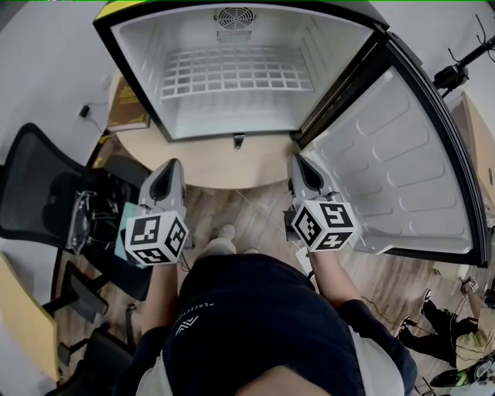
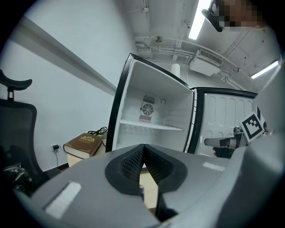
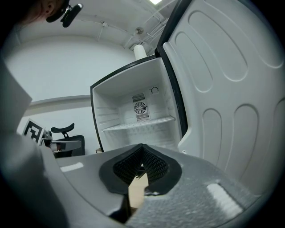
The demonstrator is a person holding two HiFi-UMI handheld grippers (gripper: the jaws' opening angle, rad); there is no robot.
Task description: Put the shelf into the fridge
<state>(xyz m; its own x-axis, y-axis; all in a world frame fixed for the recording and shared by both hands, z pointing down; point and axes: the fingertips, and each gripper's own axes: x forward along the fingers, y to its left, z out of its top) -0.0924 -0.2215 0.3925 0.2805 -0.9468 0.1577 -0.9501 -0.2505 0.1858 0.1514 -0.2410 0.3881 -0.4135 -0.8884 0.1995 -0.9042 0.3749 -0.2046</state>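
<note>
Fridge with a black outer frame and a white moulded lining stands open on a pale wooden platform, seen from above by a person facing it. Inside lies one white wire grid shelf, level, spanning from the left wall to the right wall and reaching back to the rear wall. A round fan vent sits on that rear wall above the shelf. The white fridge door, with oval recesses pressed into its inner face, is swung wide to the right.

Nearer, the person holds a grey two-jaw tool in each hand, both pointing toward the fridge and well short of it. The left gripper has its jaws closed together, the black ribbed pads meeting with nothing between them. The right gripper is likewise closed, pads touching and gripping nothing. Each carries a white cube with black square markers at its near end.

From the left gripper view, the shelf shows as a thin white line across the cavity. A brown hardback book lies on a low stand left of the fridge, and a black office chair stands further left. A white cylinder stands on the fridge top.
</note>
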